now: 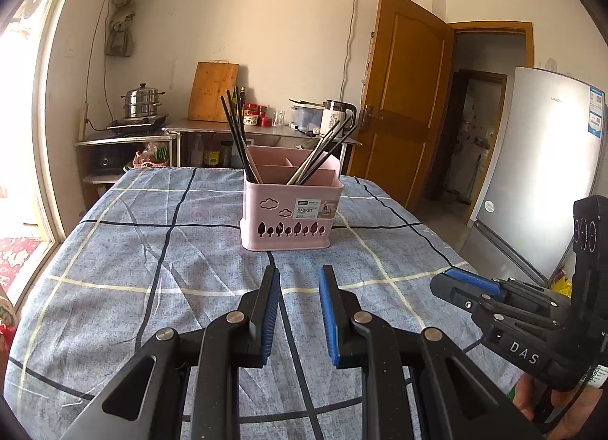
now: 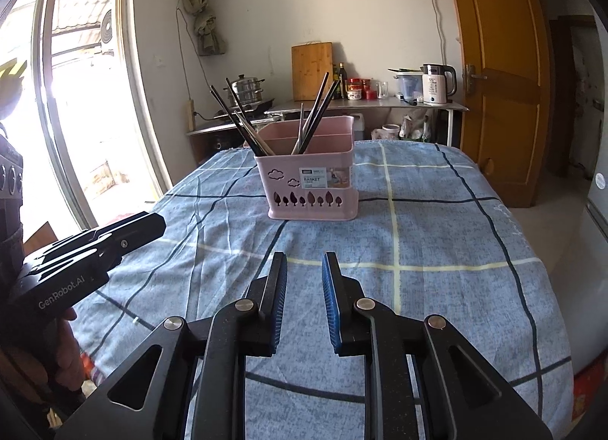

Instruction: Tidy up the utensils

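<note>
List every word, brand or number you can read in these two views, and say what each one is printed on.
"BASKET": label on the pink basket; its smaller lines are too small to read.
"DAS": body of the right tool.
"GenRobot.AI": body of the left tool.
"55": white kettle.
Fridge logo and stickers: too blurred to read.

Black left gripper [image 1: 299,276] and right gripper [image 2: 304,263], blue ribbed jaws (silver pivot screws).

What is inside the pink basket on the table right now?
The pink basket holds two bunches of dark chopsticks: one leaning left, another leaning right. Dividers split it into compartments. Its walls hide the utensils' lower ends and the basket floor.
</note>
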Available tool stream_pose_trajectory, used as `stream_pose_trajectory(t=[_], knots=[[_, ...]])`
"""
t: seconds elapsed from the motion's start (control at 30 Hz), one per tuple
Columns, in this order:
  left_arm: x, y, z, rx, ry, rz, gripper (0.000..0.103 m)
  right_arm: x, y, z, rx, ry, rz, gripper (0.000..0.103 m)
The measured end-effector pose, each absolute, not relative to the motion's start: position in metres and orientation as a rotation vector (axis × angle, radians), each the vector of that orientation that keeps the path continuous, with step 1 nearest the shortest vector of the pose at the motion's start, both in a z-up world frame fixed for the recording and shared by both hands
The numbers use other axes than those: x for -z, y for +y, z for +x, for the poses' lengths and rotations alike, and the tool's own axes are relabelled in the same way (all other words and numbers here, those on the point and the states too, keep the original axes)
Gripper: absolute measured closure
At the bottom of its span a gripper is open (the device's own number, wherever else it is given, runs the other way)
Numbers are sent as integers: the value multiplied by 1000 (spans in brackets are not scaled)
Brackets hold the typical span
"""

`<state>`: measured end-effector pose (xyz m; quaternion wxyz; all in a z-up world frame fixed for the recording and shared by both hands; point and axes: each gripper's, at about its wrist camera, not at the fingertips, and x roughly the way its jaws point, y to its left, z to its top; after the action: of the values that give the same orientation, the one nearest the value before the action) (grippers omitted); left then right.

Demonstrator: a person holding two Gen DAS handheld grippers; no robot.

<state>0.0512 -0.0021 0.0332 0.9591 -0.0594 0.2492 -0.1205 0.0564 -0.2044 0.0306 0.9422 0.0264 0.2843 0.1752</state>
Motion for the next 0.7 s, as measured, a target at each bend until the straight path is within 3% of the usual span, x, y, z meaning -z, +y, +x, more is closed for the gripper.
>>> stream_pose_trajectory(t=[0.1, 0.7], knots=[[-26, -4, 48, 241, 518, -115, 82, -25, -205, 50, -347, 575, 54, 74], [-18, -1, 40, 212, 517, -102, 82, -22, -203, 36, -315, 553, 19, 73]])
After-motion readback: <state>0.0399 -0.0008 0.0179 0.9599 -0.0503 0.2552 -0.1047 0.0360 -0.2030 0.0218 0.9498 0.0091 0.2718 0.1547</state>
